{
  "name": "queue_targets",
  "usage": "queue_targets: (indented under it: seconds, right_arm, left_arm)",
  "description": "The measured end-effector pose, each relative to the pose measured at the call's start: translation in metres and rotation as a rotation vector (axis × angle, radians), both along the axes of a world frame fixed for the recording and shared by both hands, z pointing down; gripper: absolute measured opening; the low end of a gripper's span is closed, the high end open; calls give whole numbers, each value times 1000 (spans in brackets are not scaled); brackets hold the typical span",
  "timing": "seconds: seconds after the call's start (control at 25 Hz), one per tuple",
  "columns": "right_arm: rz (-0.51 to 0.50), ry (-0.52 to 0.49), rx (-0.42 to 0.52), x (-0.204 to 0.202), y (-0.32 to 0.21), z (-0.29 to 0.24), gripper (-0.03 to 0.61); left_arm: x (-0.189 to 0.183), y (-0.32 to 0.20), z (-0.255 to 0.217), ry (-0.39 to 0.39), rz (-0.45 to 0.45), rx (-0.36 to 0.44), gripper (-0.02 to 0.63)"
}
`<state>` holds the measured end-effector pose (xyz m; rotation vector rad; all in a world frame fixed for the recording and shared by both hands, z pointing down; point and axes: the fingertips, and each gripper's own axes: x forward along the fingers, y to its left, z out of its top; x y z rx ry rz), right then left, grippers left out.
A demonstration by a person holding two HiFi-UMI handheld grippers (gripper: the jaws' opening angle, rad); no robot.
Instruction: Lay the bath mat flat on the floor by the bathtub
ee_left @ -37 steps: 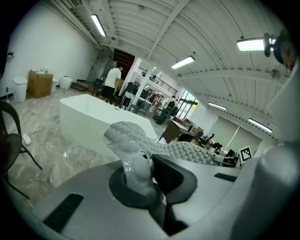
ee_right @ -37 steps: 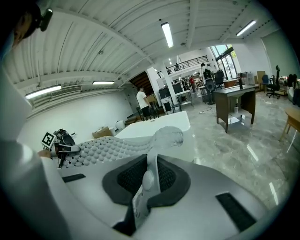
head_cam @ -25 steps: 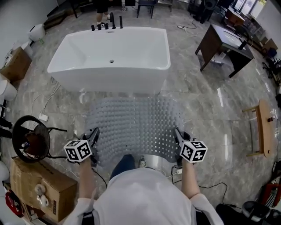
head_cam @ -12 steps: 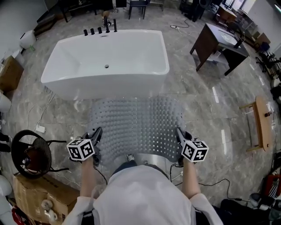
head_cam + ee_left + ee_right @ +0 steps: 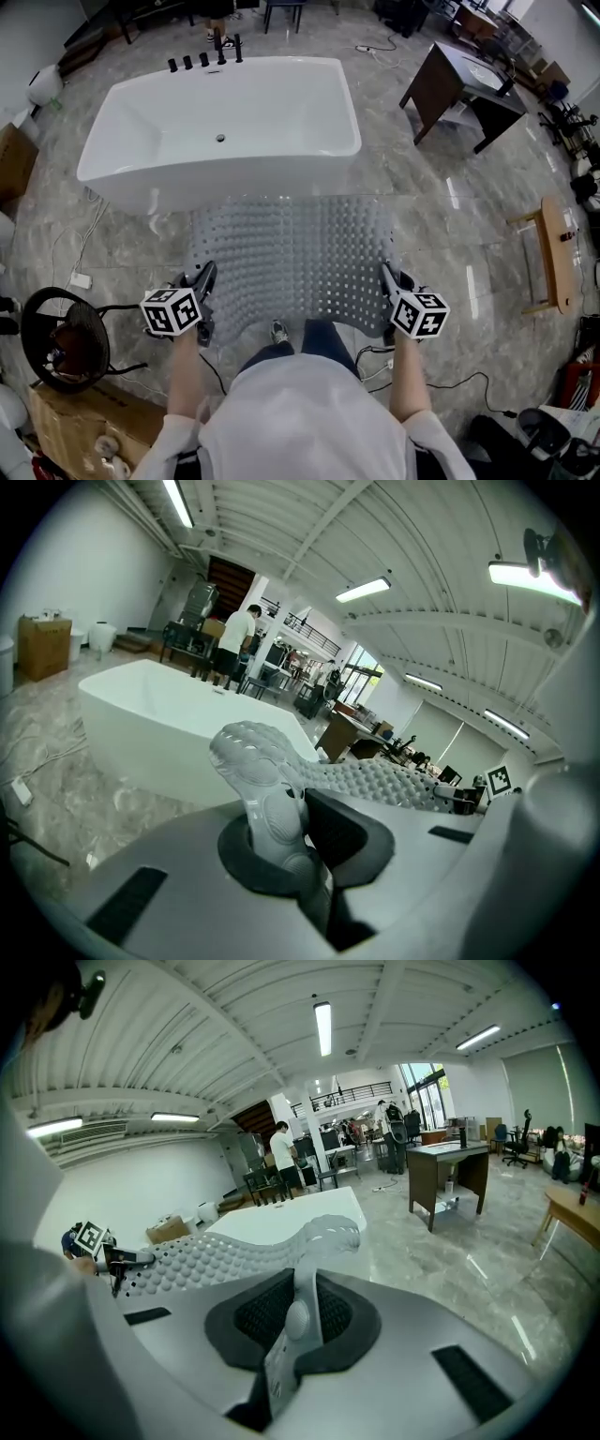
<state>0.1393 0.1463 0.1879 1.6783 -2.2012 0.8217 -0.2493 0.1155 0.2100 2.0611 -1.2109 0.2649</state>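
Head view: bath mat point(image 5: 291, 258) held before the bathtub point(image 5: 220, 122), not laid flat yet.
The left claw point(image 5: 203, 279) and the right claw point(image 5: 385, 275) are each closed tight on a near corner of the bath mat, which spreads between them over the floor point(image 5: 441, 225), its far edge close to the bathtub. Bringing it to the place seems nearly done; lowering it flat and letting go are left.

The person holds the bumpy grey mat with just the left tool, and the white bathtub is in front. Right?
Not just the left tool: the right tool is shut on the mat's other corner too, as the right gripper view shows. The white bathtub is in front.
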Motion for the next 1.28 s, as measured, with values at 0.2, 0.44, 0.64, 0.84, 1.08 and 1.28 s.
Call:
queue_targets:
  seconds: [0.2,0.44,0.64,0.84,1.08,1.28]
  right_arm:
    - [-7,-1,-13,1,-19,8,37]
    - [-11,-9,-35,15,-49,25,35]
    - [-15,-3,-61,30,-81,42,35]
    - [-17,1,-94,44,-112,60,35]
    - [-15,18,-118,58,-151,85,37]
    - [-19,48,-141,62,-174,115,35]
  left_arm:
    - [1,-14,6,4,-10,-6,43]
    - [11,-41,20,-10,-33,-8,43]
    - [28,-71,38,-43,-48,-23,43]
    - [44,-100,52,-69,-53,-28,43]
    - [53,-131,75,-102,-61,-39,43]
    - [54,-149,96,-132,-64,-48,43]
